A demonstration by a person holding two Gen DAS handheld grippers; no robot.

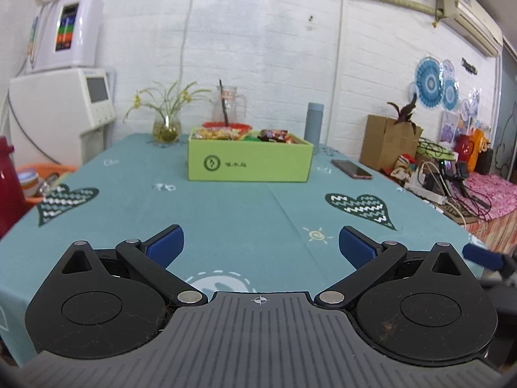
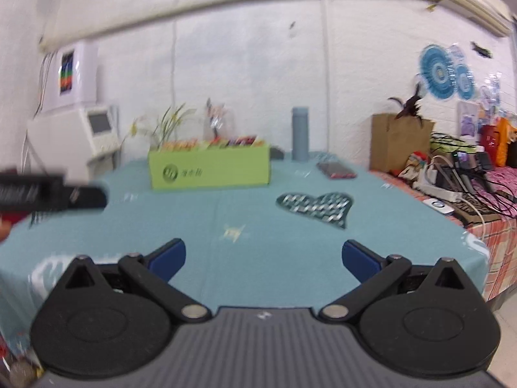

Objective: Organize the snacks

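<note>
A lime-green box (image 1: pixel 250 160) filled with several colourful snack packets (image 1: pixel 226 134) stands at the far middle of the teal table. My left gripper (image 1: pixel 261 248) hovers open over the near table edge, well short of the box, with nothing between its blue pads. The right gripper's blue fingertip (image 1: pixel 483 256) pokes in at the right edge of the left wrist view. In the blurred right wrist view the same green box (image 2: pixel 209 168) sits far ahead, and my right gripper (image 2: pixel 263 258) is open and empty. The left gripper's dark body (image 2: pixel 51 194) shows at the left edge.
A phone (image 1: pixel 351 168) lies right of the box, with a grey flask (image 1: pixel 314 123), a glass jug (image 1: pixel 230 105) and a plant vase (image 1: pixel 166 126) behind it. A red flask (image 1: pixel 8 187) stands at left. A cluttered side table with cables (image 1: pixel 452 181) lies to the right.
</note>
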